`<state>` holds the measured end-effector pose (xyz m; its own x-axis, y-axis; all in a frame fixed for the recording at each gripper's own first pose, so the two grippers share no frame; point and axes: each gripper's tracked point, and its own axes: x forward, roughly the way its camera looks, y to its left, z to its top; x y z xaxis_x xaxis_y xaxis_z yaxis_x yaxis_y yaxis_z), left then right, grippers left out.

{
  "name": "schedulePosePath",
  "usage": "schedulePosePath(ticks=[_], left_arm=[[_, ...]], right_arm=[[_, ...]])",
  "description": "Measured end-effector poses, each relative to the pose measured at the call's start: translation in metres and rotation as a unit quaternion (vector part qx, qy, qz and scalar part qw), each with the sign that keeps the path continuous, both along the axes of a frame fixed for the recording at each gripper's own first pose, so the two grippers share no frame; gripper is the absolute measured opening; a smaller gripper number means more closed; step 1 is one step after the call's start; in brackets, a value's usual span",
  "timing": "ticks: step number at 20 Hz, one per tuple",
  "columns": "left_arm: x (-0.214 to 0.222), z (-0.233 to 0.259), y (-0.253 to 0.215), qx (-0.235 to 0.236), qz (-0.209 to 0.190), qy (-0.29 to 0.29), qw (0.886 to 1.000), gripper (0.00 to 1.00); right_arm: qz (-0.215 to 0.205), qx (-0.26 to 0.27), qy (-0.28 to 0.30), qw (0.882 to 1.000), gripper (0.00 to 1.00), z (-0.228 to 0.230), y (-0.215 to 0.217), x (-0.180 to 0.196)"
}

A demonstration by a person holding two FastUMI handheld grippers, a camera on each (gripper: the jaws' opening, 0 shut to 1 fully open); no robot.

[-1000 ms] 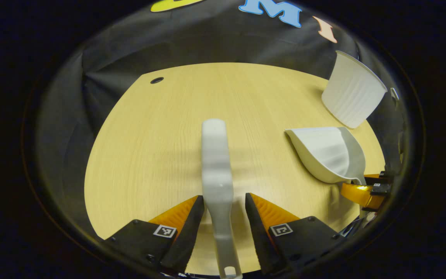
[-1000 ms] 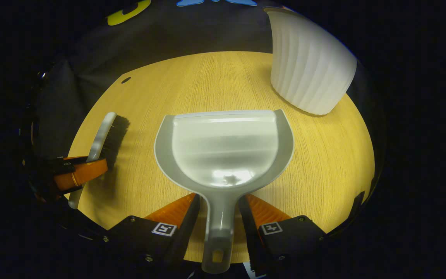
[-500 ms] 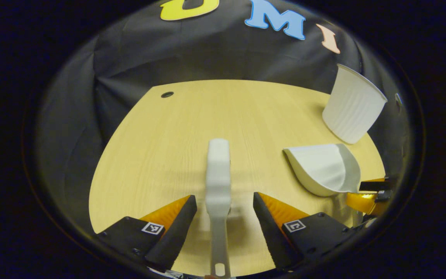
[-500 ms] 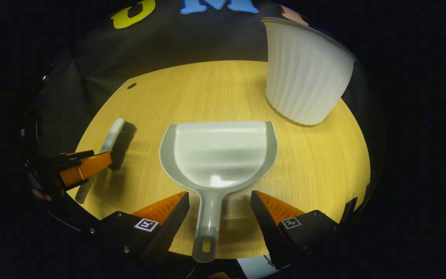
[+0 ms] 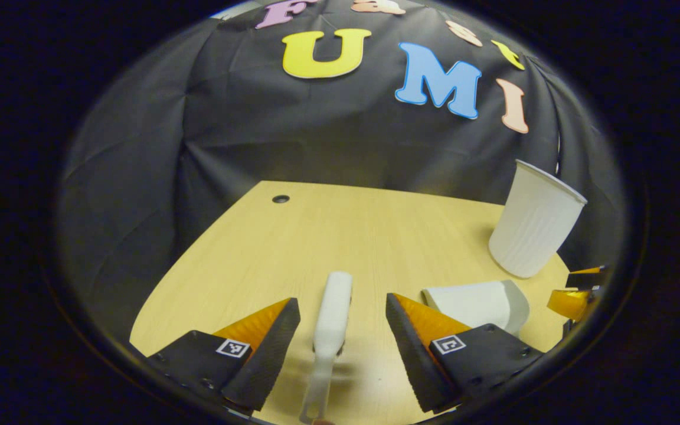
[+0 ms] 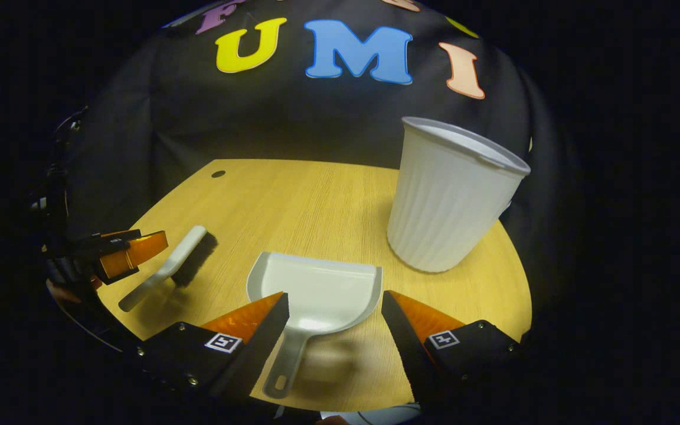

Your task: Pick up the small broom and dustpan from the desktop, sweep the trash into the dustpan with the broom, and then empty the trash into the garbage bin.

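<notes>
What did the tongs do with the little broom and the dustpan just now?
Both tongs let go and pulled back. The left tongs opened off the broom; the right tongs opened off the dustpan. Broom, dustpan and white bin stayed where they were on the desk.

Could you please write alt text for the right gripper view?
The right claw hangs open above a white dustpan lying on a wooden desktop. A small broom lies left of it; a white ribbed bin stands behind.
</notes>
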<state>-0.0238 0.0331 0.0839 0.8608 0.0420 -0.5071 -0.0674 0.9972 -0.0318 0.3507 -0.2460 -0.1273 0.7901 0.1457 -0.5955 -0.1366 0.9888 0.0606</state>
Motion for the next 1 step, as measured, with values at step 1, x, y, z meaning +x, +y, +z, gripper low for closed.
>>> schedulePosePath(ticks=[1], left_arm=[[-0.0001,0.0079,-0.0012,0.002,0.000,-0.016,1.000,0.96]], right_arm=[[0.003,-0.005,-0.018,1.000,0.99,0.0084,-0.0012,0.0025]])
